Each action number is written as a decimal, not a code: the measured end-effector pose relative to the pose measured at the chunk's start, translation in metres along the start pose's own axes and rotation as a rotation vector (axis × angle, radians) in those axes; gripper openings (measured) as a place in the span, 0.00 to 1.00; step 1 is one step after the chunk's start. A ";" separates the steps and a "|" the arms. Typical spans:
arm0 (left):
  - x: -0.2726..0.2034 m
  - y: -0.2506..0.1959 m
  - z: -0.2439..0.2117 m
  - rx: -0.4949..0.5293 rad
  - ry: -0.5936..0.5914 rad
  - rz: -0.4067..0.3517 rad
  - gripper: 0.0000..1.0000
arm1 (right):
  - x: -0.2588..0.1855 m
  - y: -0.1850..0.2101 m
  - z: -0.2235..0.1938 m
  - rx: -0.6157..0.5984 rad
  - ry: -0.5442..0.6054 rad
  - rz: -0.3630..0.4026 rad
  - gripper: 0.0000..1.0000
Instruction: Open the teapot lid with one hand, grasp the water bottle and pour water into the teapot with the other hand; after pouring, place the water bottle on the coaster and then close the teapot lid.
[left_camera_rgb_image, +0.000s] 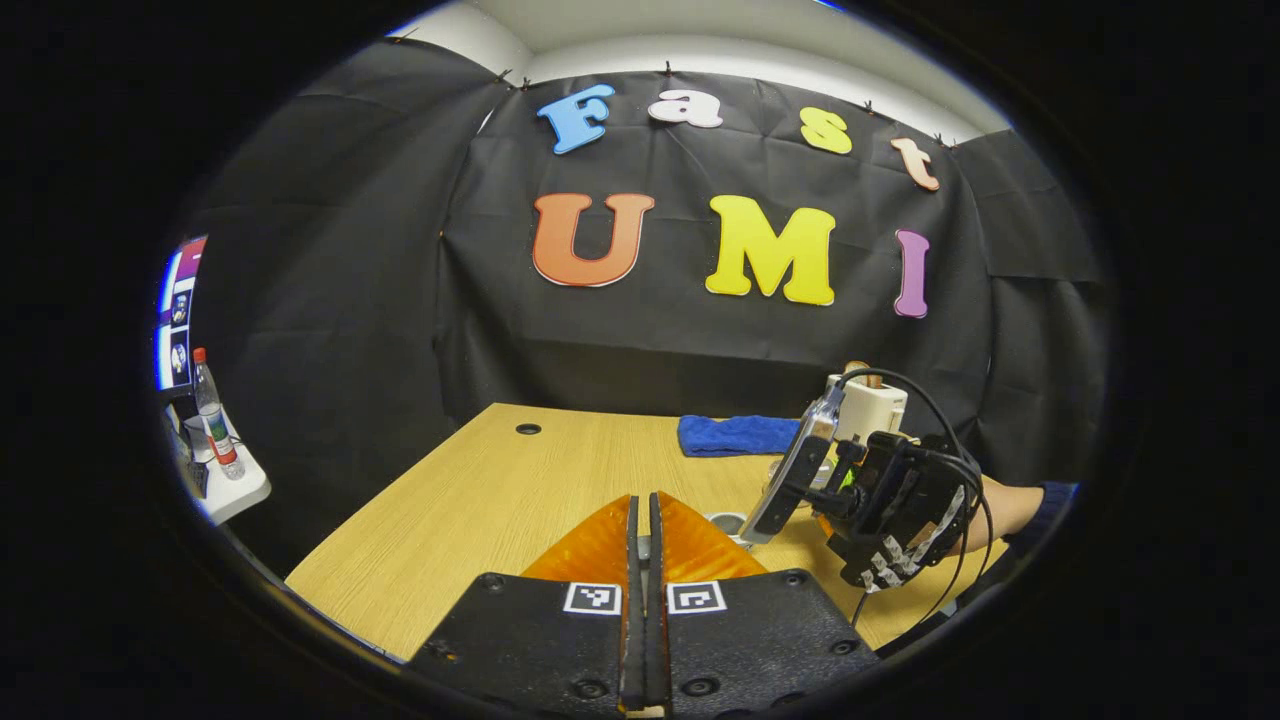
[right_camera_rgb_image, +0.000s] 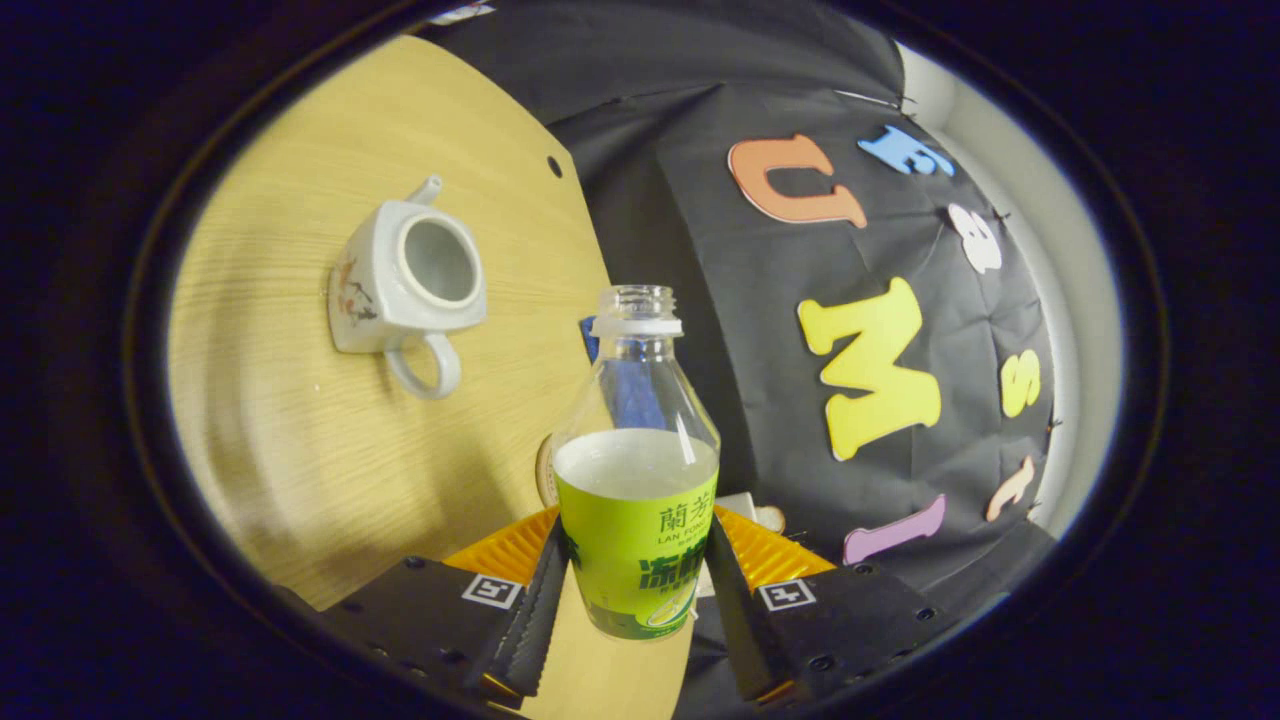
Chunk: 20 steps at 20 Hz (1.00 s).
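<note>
A black cloth wall encloses the booth behind a light wooden table (left_camera_rgb_image: 520, 480) with a small round hole near its far edge. In the left gripper view, a folded blue cloth (left_camera_rgb_image: 738, 435) lies on the far part of the table, and a small white side shelf (left_camera_rgb_image: 235, 490) at the far left carries a capped spare bottle (left_camera_rgb_image: 215, 415) beside a lit screen.

Left gripper (left_camera_rgb_image: 643, 560): its two fingers are pressed together along their whole visible length, with nothing between them, low over the near part of the table.

Right gripper (right_camera_rgb_image: 632, 590): its fingers pinch the water bottle (right_camera_rgb_image: 637, 470) from both sides across the lower label. The bottle is clear plastic with a bright green label wrap, uncapped, a white ring below the threaded neck; the liquid level stands just above the label's top edge. In the left gripper view the same gripper (left_camera_rgb_image: 880, 500) appears at the right, held by a hand (left_camera_rgb_image: 1000, 510) in a dark sleeve, cables looping over it.

Teapot (right_camera_rgb_image: 400, 280): white, squarish body with a painted motif on one side, a loop handle and a short spout on the opposite side. Its round mouth is open and lidless, the pale interior visible. It stands on the table well apart from the bottle, to the left in the right gripper view. In the left gripper view a white boxy shape, likely the same teapot (left_camera_rgb_image: 868, 405), shows just behind the right gripper, to the right of the blue cloth.
</note>
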<state>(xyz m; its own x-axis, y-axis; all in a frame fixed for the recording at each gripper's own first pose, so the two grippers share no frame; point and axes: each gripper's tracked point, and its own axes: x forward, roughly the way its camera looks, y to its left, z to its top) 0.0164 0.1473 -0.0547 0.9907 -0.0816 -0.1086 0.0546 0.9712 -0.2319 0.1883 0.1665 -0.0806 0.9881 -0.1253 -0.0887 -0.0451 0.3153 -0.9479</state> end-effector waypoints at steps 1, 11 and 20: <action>-0.001 0.001 0.000 -0.003 0.001 0.001 0.02 | 0.000 0.001 0.003 -0.031 -0.004 -0.007 0.72; -0.001 0.003 -0.002 0.007 0.007 -0.006 0.03 | 0.001 -0.013 0.019 -0.362 -0.065 -0.162 0.71; -0.005 0.002 0.001 0.029 -0.003 -0.007 0.03 | -0.012 -0.018 0.034 -0.561 -0.132 -0.288 0.71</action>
<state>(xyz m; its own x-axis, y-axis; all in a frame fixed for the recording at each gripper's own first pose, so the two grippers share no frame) 0.0113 0.1504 -0.0537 0.9907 -0.0878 -0.1042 0.0650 0.9766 -0.2049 0.1820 0.1941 -0.0522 0.9802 -0.0034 0.1982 0.1906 -0.2582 -0.9471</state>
